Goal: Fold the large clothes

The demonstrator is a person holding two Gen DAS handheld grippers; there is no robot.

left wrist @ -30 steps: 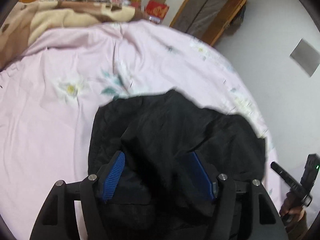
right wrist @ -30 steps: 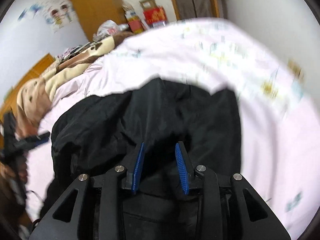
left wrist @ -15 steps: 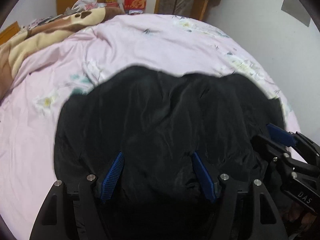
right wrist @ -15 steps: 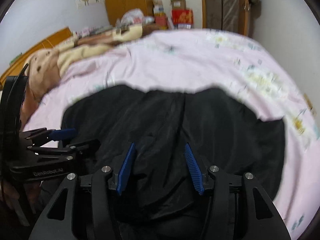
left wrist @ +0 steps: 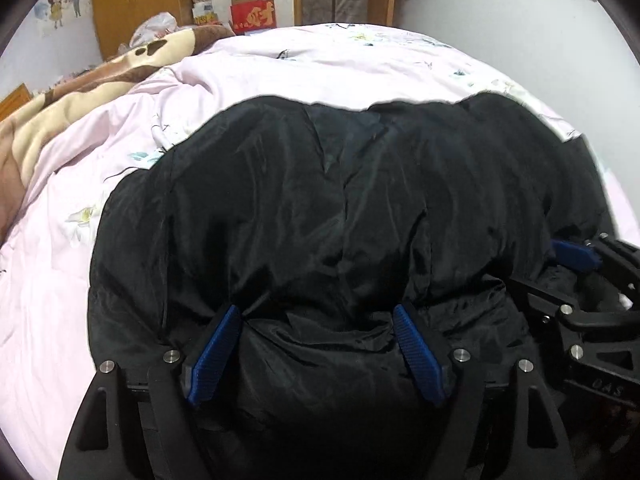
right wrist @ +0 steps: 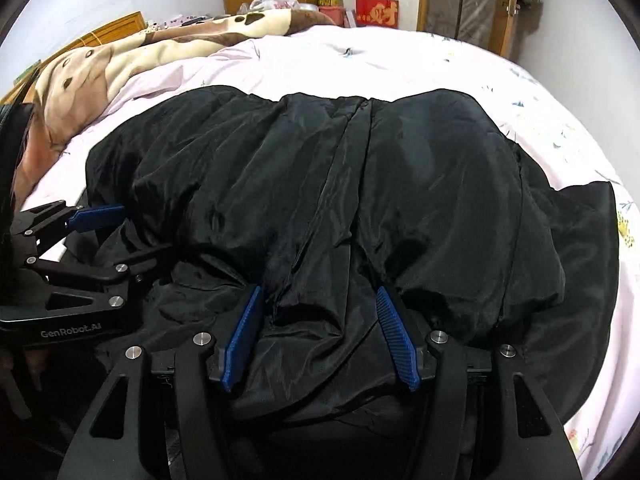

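Black jacket (left wrist: 320, 208) now spreading wider across pink bedsheet (left wrist: 60, 272), left gripper (left wrist: 316, 320) and right gripper (right wrist: 320, 300) both gaping wide, fabric bunching between their blue pads, neither clamping.

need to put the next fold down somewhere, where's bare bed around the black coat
Bare pink sheet lies beyond the black coat, up to the brown blanket, with a strip along the right edge and another to its left. The near edge is crowded: left gripper and right gripper sit bunched in fabric.
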